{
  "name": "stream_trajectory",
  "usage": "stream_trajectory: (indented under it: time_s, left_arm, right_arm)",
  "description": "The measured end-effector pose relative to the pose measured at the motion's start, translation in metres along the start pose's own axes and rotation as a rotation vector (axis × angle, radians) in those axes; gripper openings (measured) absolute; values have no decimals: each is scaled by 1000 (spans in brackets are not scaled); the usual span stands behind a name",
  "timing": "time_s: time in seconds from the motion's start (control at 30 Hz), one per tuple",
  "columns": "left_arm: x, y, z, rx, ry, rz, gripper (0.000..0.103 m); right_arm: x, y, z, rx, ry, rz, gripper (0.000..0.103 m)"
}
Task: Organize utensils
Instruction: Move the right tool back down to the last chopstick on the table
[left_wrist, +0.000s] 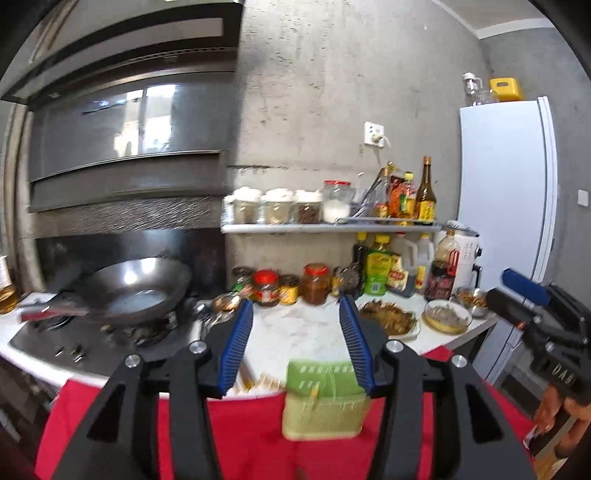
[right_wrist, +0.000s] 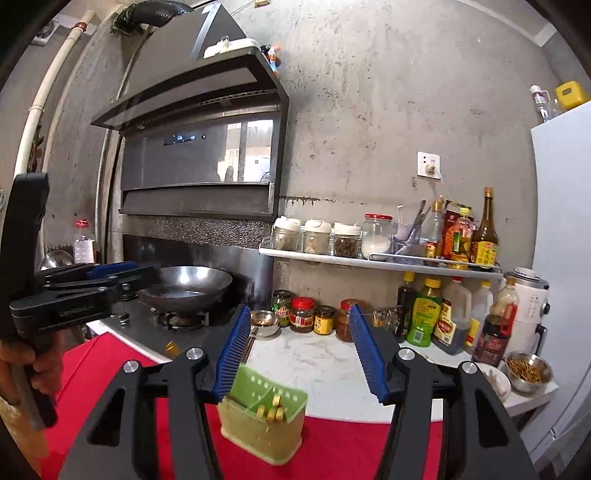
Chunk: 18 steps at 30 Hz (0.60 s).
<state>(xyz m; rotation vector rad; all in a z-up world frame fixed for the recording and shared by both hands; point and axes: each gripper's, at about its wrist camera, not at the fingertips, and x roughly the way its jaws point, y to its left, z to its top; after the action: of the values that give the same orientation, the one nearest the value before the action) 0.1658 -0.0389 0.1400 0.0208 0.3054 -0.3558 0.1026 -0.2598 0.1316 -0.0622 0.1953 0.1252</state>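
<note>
A green utensil holder stands on the red cloth at the counter's front edge; in the right wrist view the utensil holder shows several chopstick ends inside. Loose chopsticks lie on the counter just left of it. My left gripper is open and empty, held above the holder. My right gripper is open and empty, above and right of the holder. Each gripper appears at the edge of the other's view: the right gripper and the left gripper.
A wok sits on the stove at the left under a range hood. Jars and sauce bottles line the back of the white counter. Bowls and a plate of food stand at the right. A spice shelf and a fridge are beyond.
</note>
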Motion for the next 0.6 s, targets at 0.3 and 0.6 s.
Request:
stream_trajectory:
  time_s: [0.3,0.6]
  left_arm:
    - [-50,2,-128,23,235,91,50]
    - [-57,32,-251,-97,492,150,50]
  right_arm:
    - [-47,35,-116,17,219,86,57]
    - [-45,79,-212,36,442,159,57]
